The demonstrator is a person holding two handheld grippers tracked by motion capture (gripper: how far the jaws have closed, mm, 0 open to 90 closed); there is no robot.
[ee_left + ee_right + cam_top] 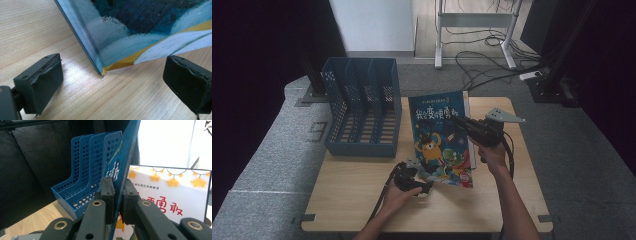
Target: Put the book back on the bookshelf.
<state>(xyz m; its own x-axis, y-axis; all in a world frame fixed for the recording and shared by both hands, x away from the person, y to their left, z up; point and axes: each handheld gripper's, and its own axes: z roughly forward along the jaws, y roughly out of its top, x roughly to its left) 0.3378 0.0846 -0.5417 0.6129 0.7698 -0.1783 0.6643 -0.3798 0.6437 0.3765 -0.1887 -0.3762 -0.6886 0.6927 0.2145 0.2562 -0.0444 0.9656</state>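
Clearly the right claw [117, 195] is clamped on a picture book's front cover [125, 152] — its two black jaws pinch the thin board from either side, and the cover stands lifted edge-on between them. In the high view the same claw [464, 122] comes in from the book's right side and holds the cover raised above the rest of the book [442, 140], which lies on the worktop [362, 200] just right of the blue file rack [362, 107]. Past the pinched cover, the right gripper view shows a white page with stars and red characters [172, 192].

The left claw [110, 82] is wide open and holds nothing: its jaws rest low on the wood with the book's near corner [103, 73] between them but touching neither. In the high view it [424, 186] sits at the book's near-left corner.

The step in hand looks like lifting or opening the book, with the rack's slots as a likely destination. The next move probably calls for the left claw to close on that corner — steadying the book — so that the right claw's thin grip on the cover does not bear the whole weight or let the pages sag open.
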